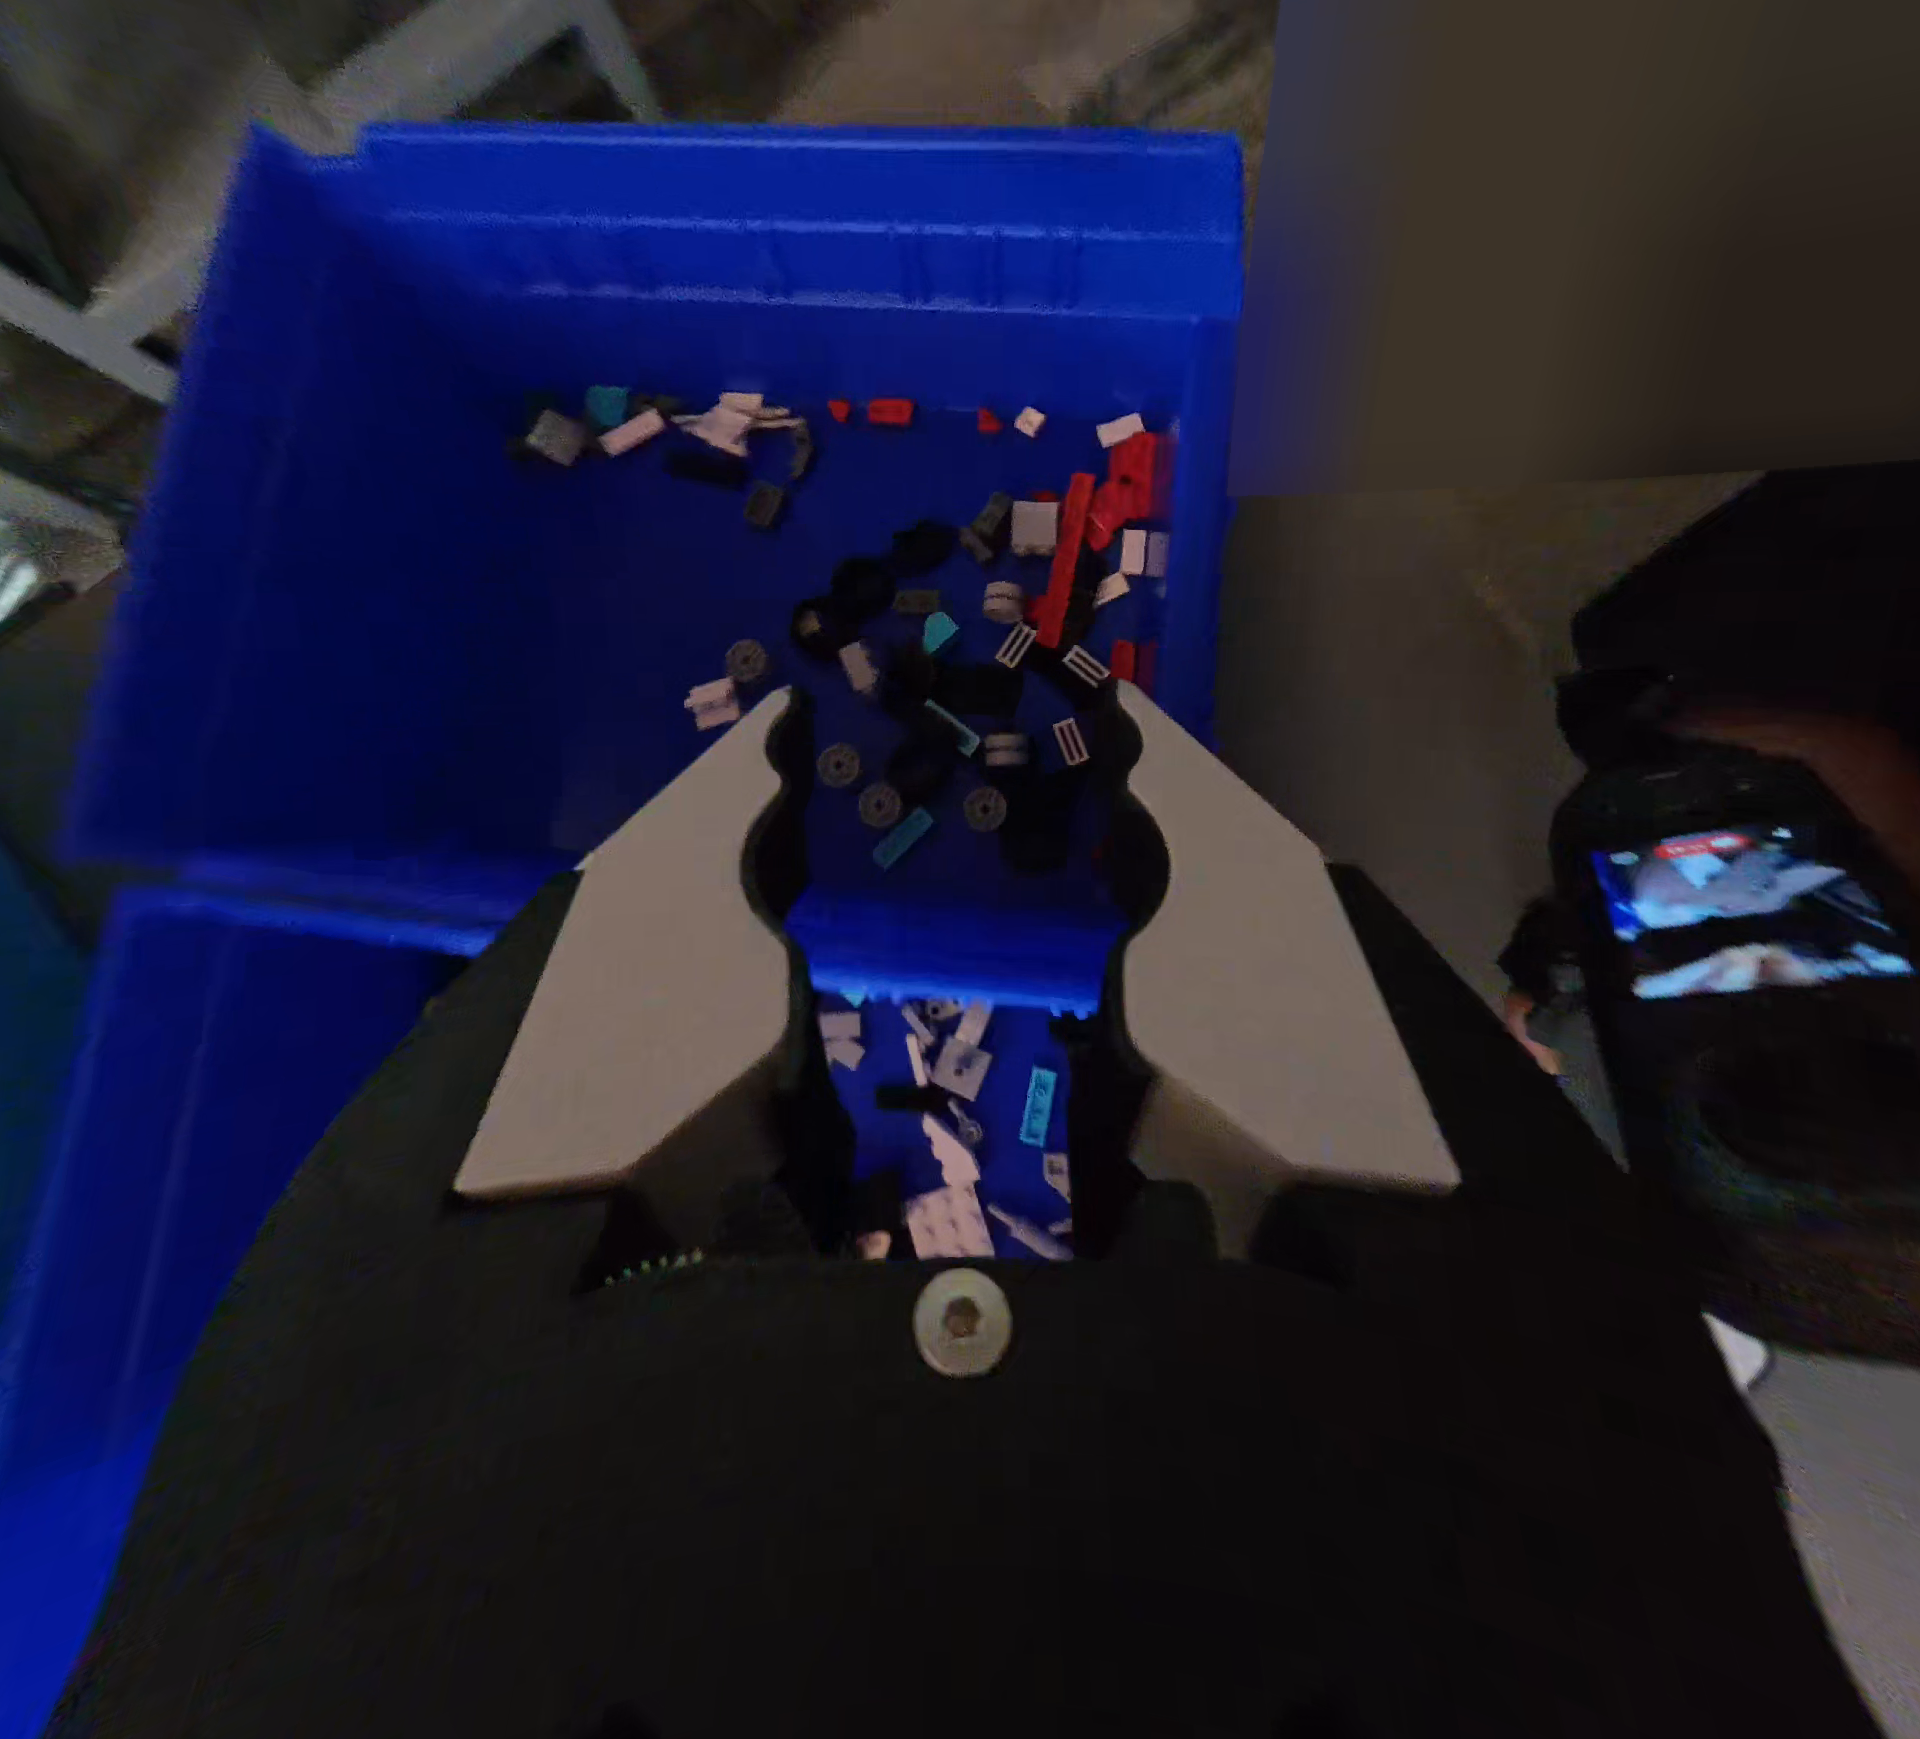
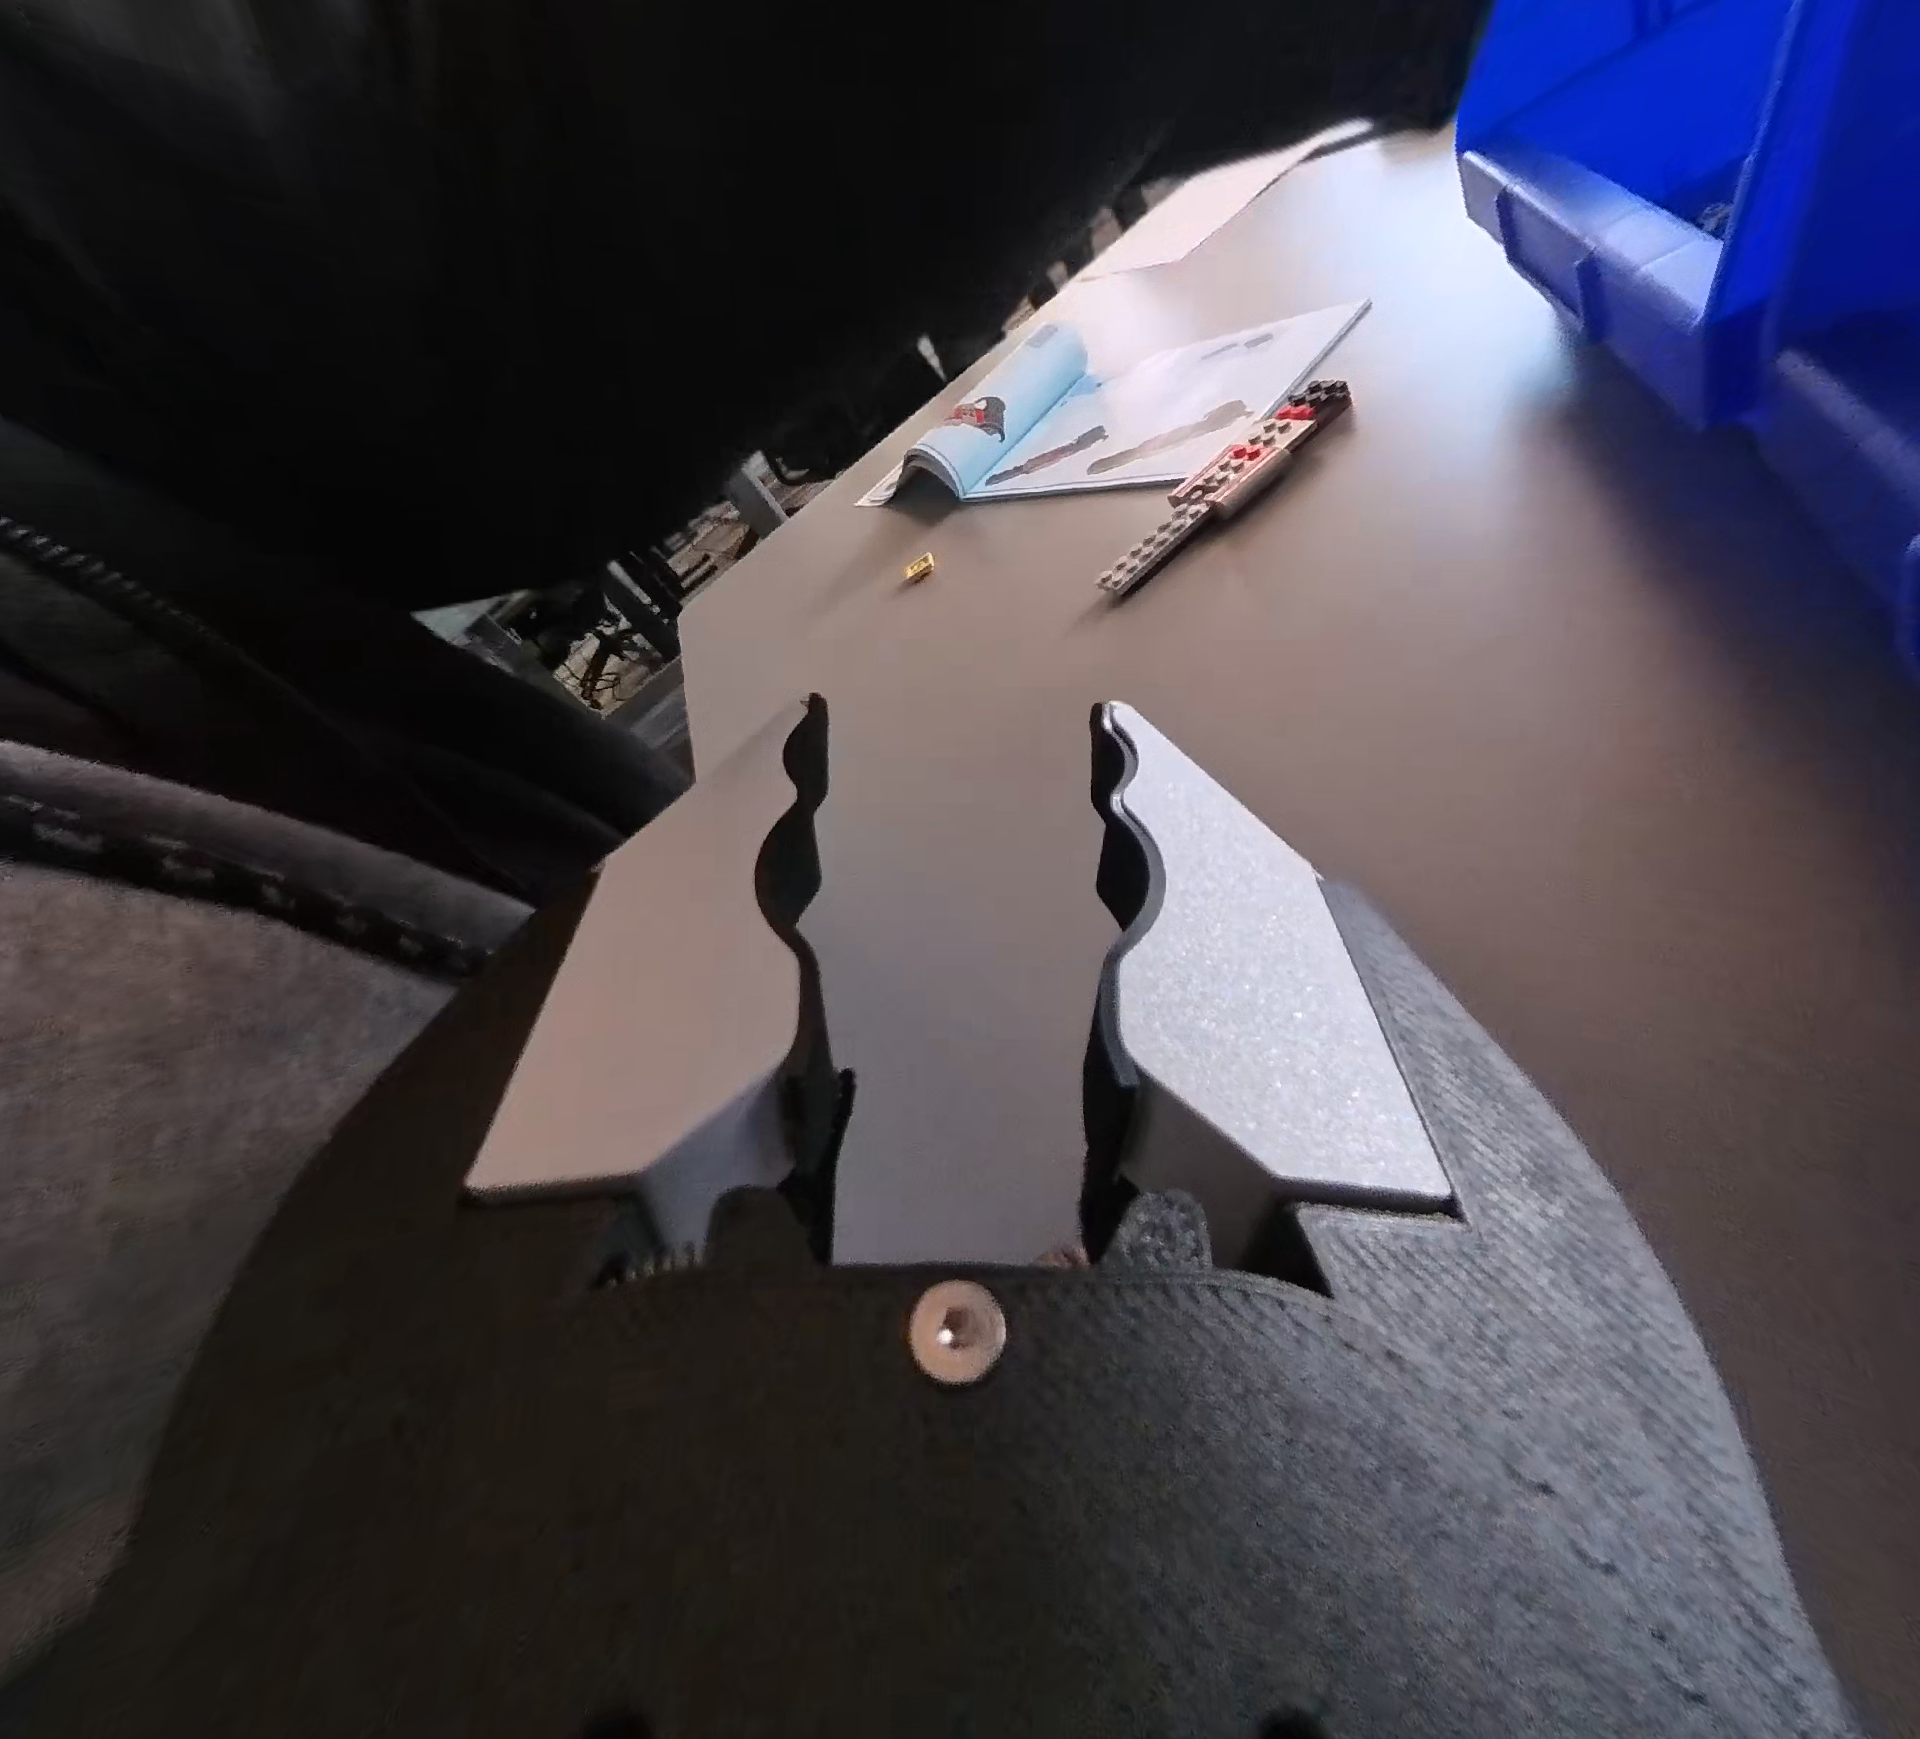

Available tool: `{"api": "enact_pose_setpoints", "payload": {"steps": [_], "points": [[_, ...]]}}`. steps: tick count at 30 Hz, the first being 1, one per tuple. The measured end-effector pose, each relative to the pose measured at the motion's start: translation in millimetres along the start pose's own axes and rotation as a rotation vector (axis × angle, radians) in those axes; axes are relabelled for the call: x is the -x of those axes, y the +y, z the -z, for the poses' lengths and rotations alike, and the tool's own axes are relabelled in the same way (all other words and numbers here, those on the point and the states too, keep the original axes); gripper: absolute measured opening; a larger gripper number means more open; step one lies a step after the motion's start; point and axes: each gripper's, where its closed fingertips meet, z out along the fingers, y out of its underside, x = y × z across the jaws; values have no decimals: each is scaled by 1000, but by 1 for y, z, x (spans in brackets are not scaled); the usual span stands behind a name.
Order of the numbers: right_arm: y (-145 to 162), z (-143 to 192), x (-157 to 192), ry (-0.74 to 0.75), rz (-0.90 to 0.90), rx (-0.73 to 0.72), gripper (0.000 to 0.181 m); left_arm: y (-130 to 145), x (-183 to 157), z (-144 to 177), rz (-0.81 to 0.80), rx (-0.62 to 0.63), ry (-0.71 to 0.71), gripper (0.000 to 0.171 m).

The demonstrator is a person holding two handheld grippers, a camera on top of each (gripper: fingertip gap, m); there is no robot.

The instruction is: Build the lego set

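In the left wrist view my left gripper (image 1: 951, 702) is open and empty, held above a blue bin (image 1: 416, 546) whose floor holds several loose black, white, red and teal Lego pieces (image 1: 935, 629). A nearer blue bin (image 1: 208, 1118) below it holds white and teal pieces (image 1: 966, 1097). In the right wrist view my right gripper (image 2: 956, 713) is open and empty, low over the grey table (image 2: 1351, 754). Ahead lie a part-built grey, black and red Lego assembly (image 2: 1226, 484), a small yellow piece (image 2: 918, 567) and an open instruction booklet (image 2: 1122, 411).
The other gripper with a lit screen (image 1: 1745, 920) shows at the right of the left wrist view. Stacked blue bins (image 2: 1714, 131) stand at the right of the table. A person's dark clothing (image 2: 416, 183) fills the left. A white sheet (image 2: 1195, 224) lies beyond the booklet. The gap from one gripper's tips to the other's is roughly 30 cm.
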Motion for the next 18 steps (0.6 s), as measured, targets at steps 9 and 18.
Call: {"api": "enact_pose_setpoints", "payload": {"steps": [9,18], "points": [[3,9,3,9,-8,-6,53,-10,12,-92,-239,293,194,48],[5,17,4,11,-18,-12,53,19,24,-149,-450,508,251,35]]}}
